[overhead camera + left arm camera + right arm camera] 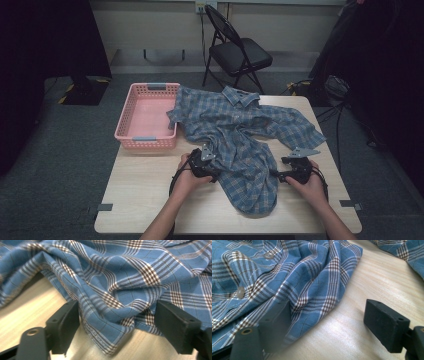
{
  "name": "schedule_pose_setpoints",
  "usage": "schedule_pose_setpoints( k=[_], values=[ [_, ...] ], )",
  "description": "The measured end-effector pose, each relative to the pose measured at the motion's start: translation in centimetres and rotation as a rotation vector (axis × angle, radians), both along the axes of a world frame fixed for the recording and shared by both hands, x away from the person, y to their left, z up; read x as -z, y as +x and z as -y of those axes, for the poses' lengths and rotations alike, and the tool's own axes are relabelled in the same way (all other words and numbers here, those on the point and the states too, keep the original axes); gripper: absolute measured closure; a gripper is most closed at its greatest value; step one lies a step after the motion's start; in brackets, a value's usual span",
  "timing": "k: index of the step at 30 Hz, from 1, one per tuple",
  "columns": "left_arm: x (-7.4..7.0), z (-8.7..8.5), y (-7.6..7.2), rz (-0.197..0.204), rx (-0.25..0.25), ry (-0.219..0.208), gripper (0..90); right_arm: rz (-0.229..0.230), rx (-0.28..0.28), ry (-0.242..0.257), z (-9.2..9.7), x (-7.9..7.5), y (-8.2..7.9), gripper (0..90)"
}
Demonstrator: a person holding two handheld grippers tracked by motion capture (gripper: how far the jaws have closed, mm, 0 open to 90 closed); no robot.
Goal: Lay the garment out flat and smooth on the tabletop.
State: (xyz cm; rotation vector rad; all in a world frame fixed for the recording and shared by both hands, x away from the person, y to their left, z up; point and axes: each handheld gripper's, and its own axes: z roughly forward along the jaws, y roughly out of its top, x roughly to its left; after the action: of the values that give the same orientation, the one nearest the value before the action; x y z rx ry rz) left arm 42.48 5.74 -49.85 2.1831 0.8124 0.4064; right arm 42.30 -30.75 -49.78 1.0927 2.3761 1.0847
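Note:
A blue plaid shirt (235,130) lies crumpled across the middle of the wooden table (145,195), collar toward the far side. My left gripper (215,169) sits at the shirt's near left edge. In the left gripper view its jaws stand wide apart, with a fold and hem of the shirt (120,277) between them and no pad pressing it. My right gripper (277,175) rests at the near right edge of the cloth. Its jaws (329,320) are also apart: one lies against the buttoned shirt front (287,277), the other hangs over bare wood.
A pink plastic basket (122,127) stands at the table's far left corner, with a shirt sleeve draped over its right rim. A black folding chair (240,52) stands beyond the table. Bare tabletop lies near the front left and front right edges.

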Motion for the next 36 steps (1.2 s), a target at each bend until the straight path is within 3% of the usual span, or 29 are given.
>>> schedule_pose_setpoints(
  k=[3,12,17,18,19,22,30,36],
  values=[
    [0.1,-0.2,0.1,-0.031,-0.009,-0.017,16.7,0.000,0.000,0.000,0.0,0.0,0.0,21.3],
    [0.1,-0.2,0.1,-0.034,-0.006,-0.018,15.2,0.004,0.018,0.018,0.5,-0.4,0.1,23.9],
    [0.1,-0.2,0.1,-0.033,-0.006,-0.017,15.2,0.042,0.064,0.060,1.3,-2.0,1.1,41.1],
    [0.1,-0.2,0.1,-0.033,-0.006,-0.017,15.2,0.042,0.064,0.060,1.3,-2.0,1.1,41.1],
    [0.1,-0.2,0.2,-0.033,-0.006,-0.016,15.2,0.046,0.070,0.059,1.3,-2.2,1.4,47.5],
    [0.1,-0.2,0.1,-0.033,-0.006,-0.017,15.2,0.057,0.083,0.028,0.8,-2.2,2.4,53.9],
    [0.1,-0.2,0.2,-0.034,-0.006,-0.017,15.2,0.071,0.064,-0.045,-1.9,-1.8,4.5,60.9],
    [0.1,-0.2,0.2,-0.033,-0.006,-0.016,15.2,0.043,0.045,-0.087,-3.0,-1.1,5.5,65.4]
  ],
)
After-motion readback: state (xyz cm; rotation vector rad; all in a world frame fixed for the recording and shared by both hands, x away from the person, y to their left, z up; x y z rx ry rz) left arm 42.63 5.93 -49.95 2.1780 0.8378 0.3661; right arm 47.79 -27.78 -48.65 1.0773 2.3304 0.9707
